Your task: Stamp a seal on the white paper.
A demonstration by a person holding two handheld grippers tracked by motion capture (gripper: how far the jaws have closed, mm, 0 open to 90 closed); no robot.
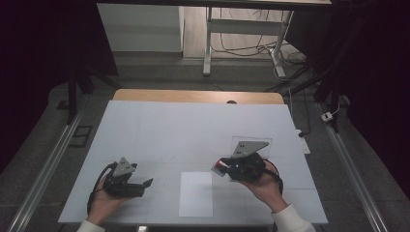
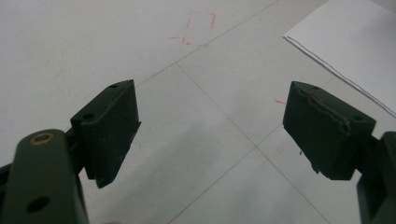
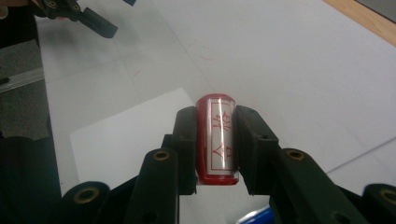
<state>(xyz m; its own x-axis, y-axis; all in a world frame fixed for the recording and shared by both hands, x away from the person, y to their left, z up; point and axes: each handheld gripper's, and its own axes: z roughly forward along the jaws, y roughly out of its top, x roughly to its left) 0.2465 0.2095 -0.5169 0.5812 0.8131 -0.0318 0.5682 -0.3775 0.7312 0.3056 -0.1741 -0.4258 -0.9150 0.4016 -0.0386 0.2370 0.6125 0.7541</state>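
A red cylindrical stamp (image 3: 215, 140) with red characters on a silvery label sits between the jaws of my right gripper (image 3: 217, 116), which is shut on it. From above, that right gripper (image 1: 223, 167) hovers just right of a white paper sheet (image 1: 196, 193) and points left, the stamp (image 1: 220, 166) at its tip. My left gripper (image 1: 144, 180) rests near the table's front left, pointing right toward the sheet. Its jaws stand wide apart in the left gripper view (image 2: 210, 107), with nothing between them.
The table is covered in white sheeting (image 1: 193, 130), with a wooden edge (image 1: 198, 95) at the back. A clear plastic panel (image 1: 263, 143) stands just behind my right gripper. Faint red pen marks (image 2: 201, 28) lie ahead of the left gripper. Dark floor surrounds the table.
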